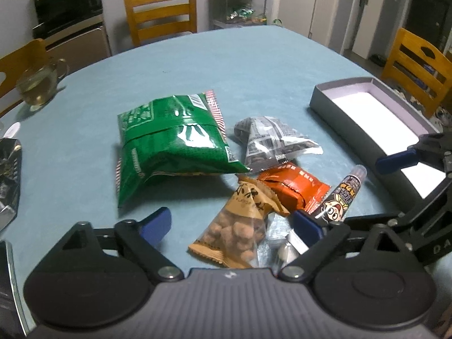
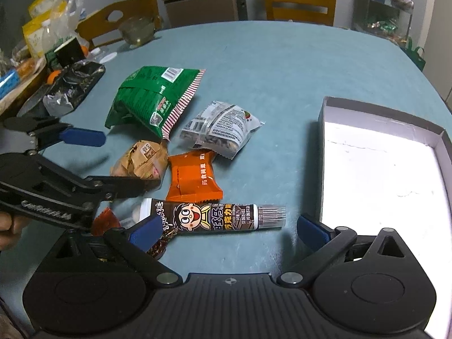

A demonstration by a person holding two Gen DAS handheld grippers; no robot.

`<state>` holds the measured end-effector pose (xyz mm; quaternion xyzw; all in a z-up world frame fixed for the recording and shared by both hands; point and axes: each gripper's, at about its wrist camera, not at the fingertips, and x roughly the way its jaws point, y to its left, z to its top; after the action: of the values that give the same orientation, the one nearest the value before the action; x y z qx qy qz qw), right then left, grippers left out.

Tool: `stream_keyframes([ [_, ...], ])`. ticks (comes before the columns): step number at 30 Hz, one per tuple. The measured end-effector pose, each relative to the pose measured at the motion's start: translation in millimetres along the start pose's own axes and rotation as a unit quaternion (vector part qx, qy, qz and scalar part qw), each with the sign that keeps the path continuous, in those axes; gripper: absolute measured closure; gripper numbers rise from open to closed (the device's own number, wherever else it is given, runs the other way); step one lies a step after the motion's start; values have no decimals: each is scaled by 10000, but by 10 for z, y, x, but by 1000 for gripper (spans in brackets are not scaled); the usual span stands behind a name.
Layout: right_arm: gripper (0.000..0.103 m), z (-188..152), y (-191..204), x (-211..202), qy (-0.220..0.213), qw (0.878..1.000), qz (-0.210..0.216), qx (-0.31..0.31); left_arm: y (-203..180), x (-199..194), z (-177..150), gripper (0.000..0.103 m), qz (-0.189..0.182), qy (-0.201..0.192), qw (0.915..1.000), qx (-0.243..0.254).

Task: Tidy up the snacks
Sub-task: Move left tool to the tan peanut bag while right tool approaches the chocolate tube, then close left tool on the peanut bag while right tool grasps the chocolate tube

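Tan nut packet (image 1: 240, 226) sits between the spread left tongs (image 1: 231, 224), pads not pressing it, orange packet (image 1: 293, 189) and tube (image 1: 343, 195) touching just right. Right tongs (image 2: 226, 227) spread around the tube, empty; box (image 2: 381, 169) open at right. Risk: closing snags the orange neighbour too.

Home dining room; wooden chairs (image 1: 160, 14), table (image 1: 254, 56)
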<state>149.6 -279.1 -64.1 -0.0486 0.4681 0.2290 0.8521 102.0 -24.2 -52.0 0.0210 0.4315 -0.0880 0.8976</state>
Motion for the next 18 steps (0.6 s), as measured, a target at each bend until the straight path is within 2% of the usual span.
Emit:
stream_keyframes([
  [4, 0, -2, 9, 1, 11, 10000, -14, -32, -16, 106, 12, 20, -50, 60, 10000, 34],
  [12, 0, 11, 19, 5, 28, 10000, -35, -10, -22, 197, 11, 27, -165, 132, 9998, 53],
  [14, 0, 17, 15, -2, 29, 10000, 28, 35, -30, 213, 18, 31, -214, 146, 9996, 73],
  [16, 0, 22, 17, -6, 26, 9999, 87, 50, -42, 230, 22, 42, -329, 171, 9993, 94],
  [18, 0, 25, 23, -8, 37, 9999, 141, 60, -57, 238, 26, 46, -331, 183, 9992, 113],
])
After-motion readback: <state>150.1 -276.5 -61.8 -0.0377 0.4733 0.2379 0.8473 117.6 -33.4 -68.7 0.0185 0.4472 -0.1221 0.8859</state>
